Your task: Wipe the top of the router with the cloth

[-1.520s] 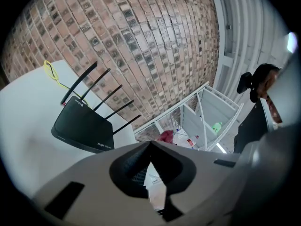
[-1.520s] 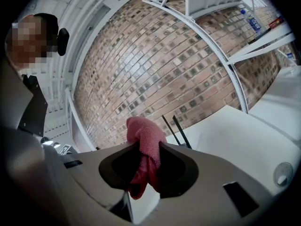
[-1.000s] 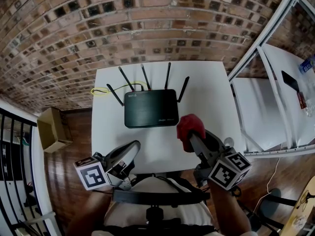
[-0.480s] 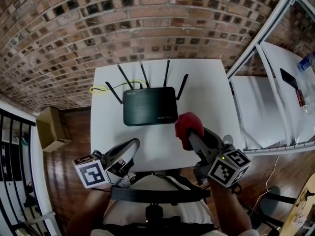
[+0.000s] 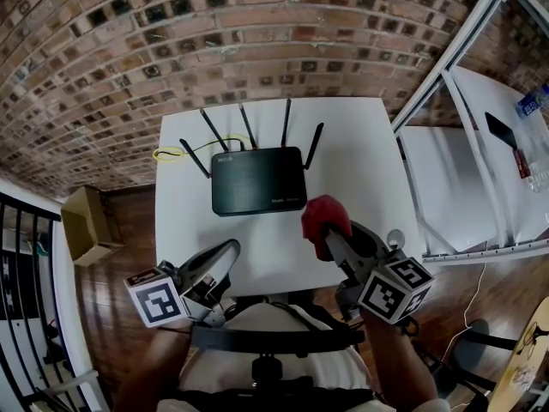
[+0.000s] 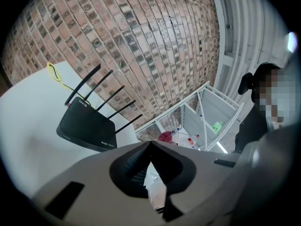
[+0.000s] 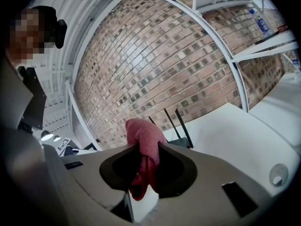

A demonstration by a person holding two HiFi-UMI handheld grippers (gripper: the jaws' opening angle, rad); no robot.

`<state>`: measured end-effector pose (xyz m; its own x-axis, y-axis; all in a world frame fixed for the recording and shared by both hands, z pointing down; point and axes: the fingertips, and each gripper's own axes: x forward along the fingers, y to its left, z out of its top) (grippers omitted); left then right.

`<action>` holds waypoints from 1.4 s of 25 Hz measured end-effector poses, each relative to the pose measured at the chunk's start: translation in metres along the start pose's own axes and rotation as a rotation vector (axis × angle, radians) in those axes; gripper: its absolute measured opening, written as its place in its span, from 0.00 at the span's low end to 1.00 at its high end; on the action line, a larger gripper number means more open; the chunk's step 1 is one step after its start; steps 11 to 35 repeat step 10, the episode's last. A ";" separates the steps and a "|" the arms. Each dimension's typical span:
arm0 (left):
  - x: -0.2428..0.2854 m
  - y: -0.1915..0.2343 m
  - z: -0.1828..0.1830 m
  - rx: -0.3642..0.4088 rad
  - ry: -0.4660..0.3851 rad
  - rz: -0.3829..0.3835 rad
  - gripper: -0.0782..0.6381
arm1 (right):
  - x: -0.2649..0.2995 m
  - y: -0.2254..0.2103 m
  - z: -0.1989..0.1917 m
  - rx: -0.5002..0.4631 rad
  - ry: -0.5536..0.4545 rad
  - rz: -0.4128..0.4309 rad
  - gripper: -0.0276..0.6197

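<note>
A black router (image 5: 258,179) with several thin antennas lies flat on the white table (image 5: 369,170), towards its back. It also shows in the left gripper view as the router (image 6: 87,131). My right gripper (image 5: 330,237) is shut on a red cloth (image 5: 324,217), held above the table just right of and nearer than the router. The bunched cloth (image 7: 145,147) sits pinched between the jaws in the right gripper view. My left gripper (image 5: 225,254) is shut with nothing in it, at the table's near left edge.
A yellow cable (image 5: 169,154) loops off the table's back left corner. A brick wall (image 5: 257,41) rises behind the table. White metal shelving (image 5: 467,187) stands to the right, a cardboard box (image 5: 86,226) on the wooden floor to the left.
The whole view has drifted slightly; both grippers keep about the same pose, and the right one still holds the cloth beside the router.
</note>
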<state>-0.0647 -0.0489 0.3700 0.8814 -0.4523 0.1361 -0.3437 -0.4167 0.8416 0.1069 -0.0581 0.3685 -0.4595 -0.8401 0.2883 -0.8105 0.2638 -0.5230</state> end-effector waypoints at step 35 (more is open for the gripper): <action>0.007 -0.002 -0.004 -0.014 0.010 -0.006 0.15 | -0.003 -0.010 -0.011 0.013 0.009 -0.010 0.23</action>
